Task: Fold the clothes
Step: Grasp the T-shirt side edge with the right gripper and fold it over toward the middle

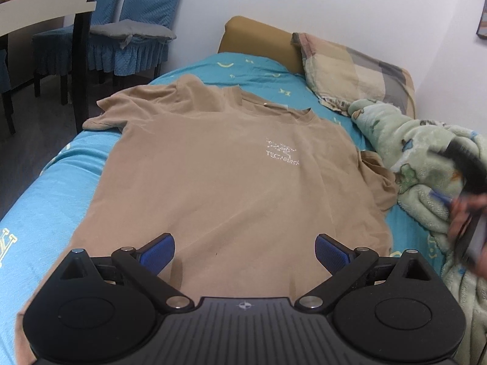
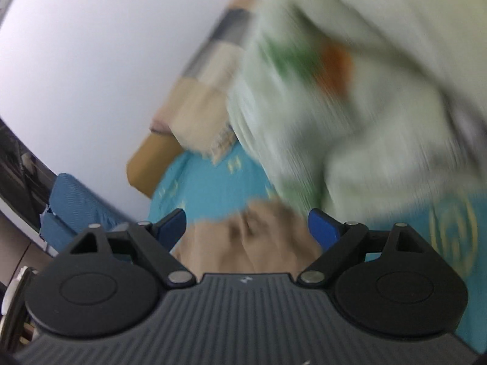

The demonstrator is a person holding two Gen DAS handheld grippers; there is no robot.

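Observation:
A tan T-shirt [image 1: 231, 167] with a small white chest logo lies face up and spread flat on the blue bed sheet [image 1: 76, 158]. Its left sleeve is laid out, while its right sleeve [image 1: 377, 179] is bunched against a blanket. My left gripper [image 1: 245, 249] hovers open over the shirt's lower part, with nothing between its blue pads. In the blurred right wrist view, my right gripper [image 2: 246, 228] stands open above the crumpled tan sleeve [image 2: 249, 243], with no cloth between its pads. In the left wrist view, a blurred hand [image 1: 468, 210] holds that gripper at the right edge.
A pale green fleece blanket [image 1: 426, 152] is heaped along the bed's right side. A checked pillow [image 1: 344, 70] leans on the tan headboard [image 1: 258, 33] by the white wall. Blue-covered chairs [image 1: 131, 39] and a dark table leg stand left of the bed.

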